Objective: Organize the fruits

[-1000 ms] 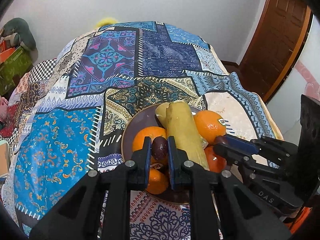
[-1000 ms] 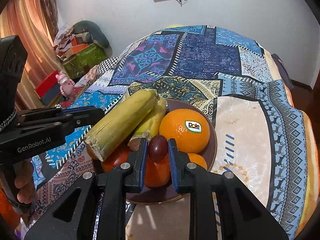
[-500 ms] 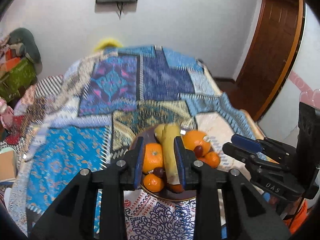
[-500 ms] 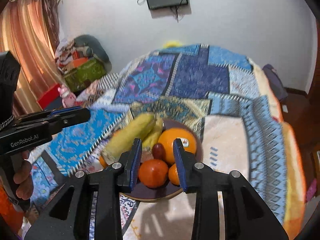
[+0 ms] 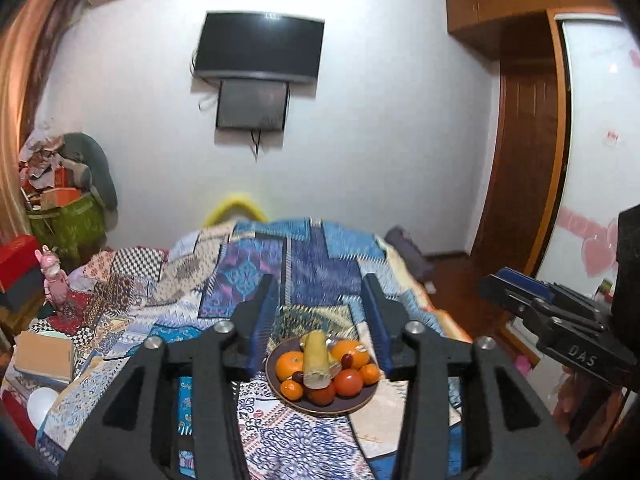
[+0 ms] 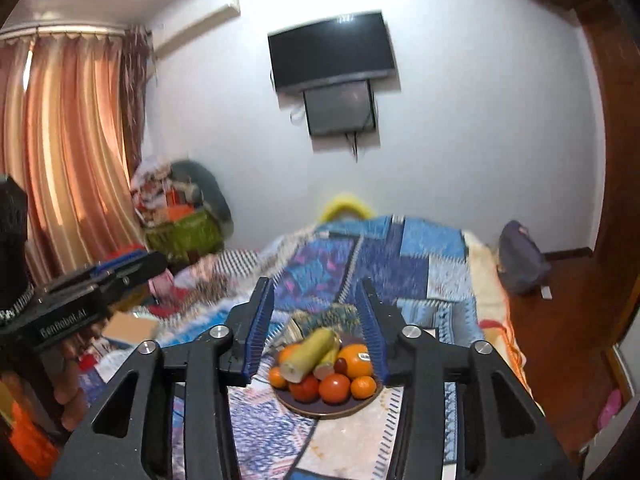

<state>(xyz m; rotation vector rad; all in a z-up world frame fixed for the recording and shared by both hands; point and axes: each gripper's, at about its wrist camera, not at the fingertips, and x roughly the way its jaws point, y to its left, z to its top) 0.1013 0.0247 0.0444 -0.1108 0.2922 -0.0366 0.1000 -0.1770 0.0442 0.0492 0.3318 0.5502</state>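
A dark round plate (image 5: pixel 362 403) sits on the near end of a patchwork bed cover. It holds oranges (image 5: pixel 290 363), tomatoes (image 5: pixel 349 382), a long yellow-green fruit (image 5: pixel 315 359) and two small dark fruits (image 5: pixel 347 359). The same plate (image 6: pixel 362 405) shows in the right wrist view with an orange (image 6: pixel 357 361) bearing a sticker. My left gripper (image 5: pixel 320 320) is open and empty, held high and back from the plate. My right gripper (image 6: pixel 314 322) is open and empty, also well back. Each gripper shows at the edge of the other's view.
The bed cover (image 5: pixel 304 264) stretches to the far wall under a wall TV (image 5: pixel 258 48). Boxes and a green bag (image 5: pixel 66 224) crowd the left side. A wooden door (image 5: pixel 524 168) stands at right. Curtains (image 6: pixel 68 148) hang at left. A grey bag (image 6: pixel 520 258) lies on the floor.
Both grippers opened and let go of their small dark fruits, which now lie on the plate. Both grippers then pulled up and far back from the plate.
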